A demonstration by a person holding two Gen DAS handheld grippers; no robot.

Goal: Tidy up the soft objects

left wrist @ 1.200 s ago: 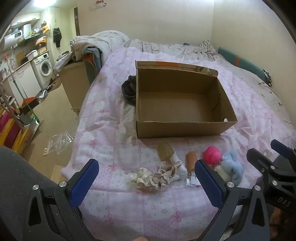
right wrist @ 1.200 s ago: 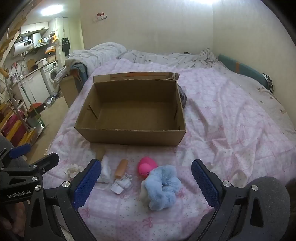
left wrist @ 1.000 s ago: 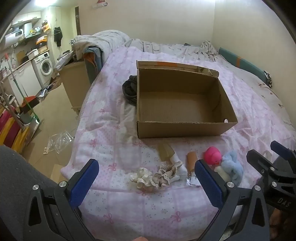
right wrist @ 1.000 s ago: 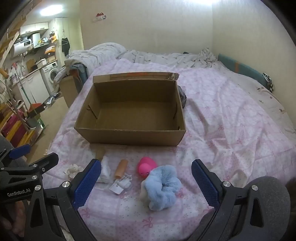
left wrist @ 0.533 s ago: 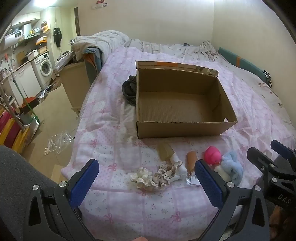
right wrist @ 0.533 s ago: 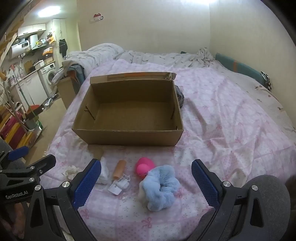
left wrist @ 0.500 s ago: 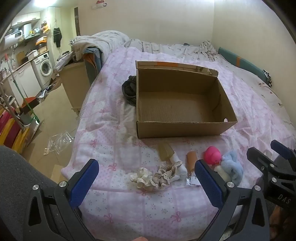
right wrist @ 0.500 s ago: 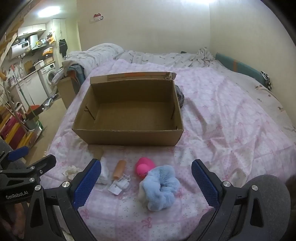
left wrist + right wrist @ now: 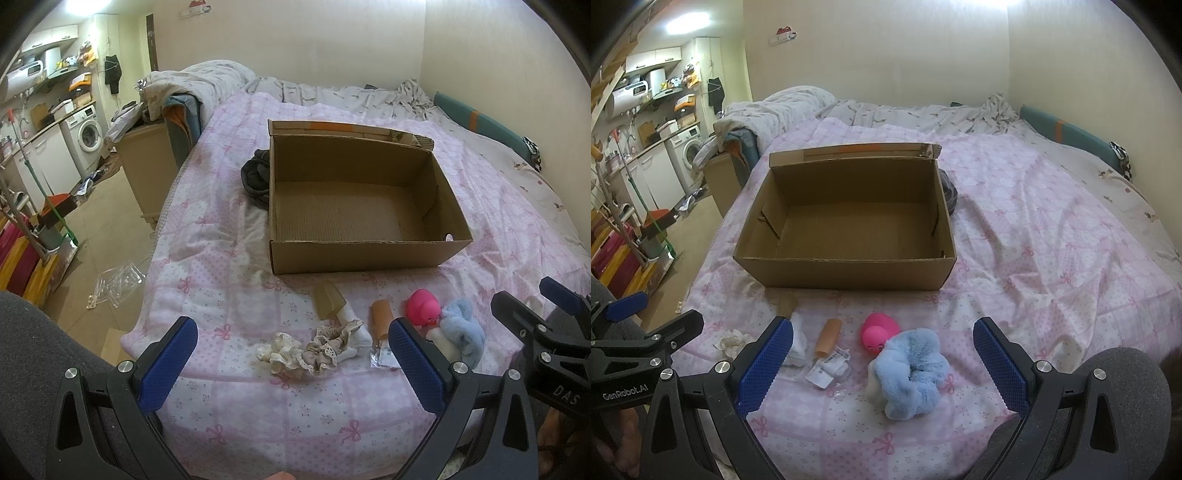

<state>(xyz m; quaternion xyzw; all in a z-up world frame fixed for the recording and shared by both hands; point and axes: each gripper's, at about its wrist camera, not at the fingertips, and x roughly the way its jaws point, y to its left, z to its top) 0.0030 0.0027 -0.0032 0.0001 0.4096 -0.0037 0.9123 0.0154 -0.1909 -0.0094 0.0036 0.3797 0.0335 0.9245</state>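
An open, empty cardboard box (image 9: 365,254) (image 9: 846,273) stands on the pink bedspread. In front of it lie a cream and beige lace scrunchie pile (image 9: 306,350), a white sock (image 9: 798,341), a tan tube (image 9: 829,338), a pink rubber duck (image 9: 879,332) (image 9: 423,312), a fluffy blue scrunchie (image 9: 910,371) (image 9: 461,332) and a tagged packet (image 9: 827,367). My left gripper (image 9: 291,362) is open and empty above the lace pile. My right gripper (image 9: 882,365) is open and empty above the blue scrunchie.
A dark garment (image 9: 255,177) lies by the box's left side. Rumpled bedding (image 9: 783,107) lies at the bed's far end. A wooden cabinet (image 9: 151,170), a washing machine (image 9: 88,133) and floor clutter stand left of the bed. Walls close the far and right sides.
The right gripper has drifted slightly, so the box sits a little lower in its view. The left gripper has barely moved. Both stay open.
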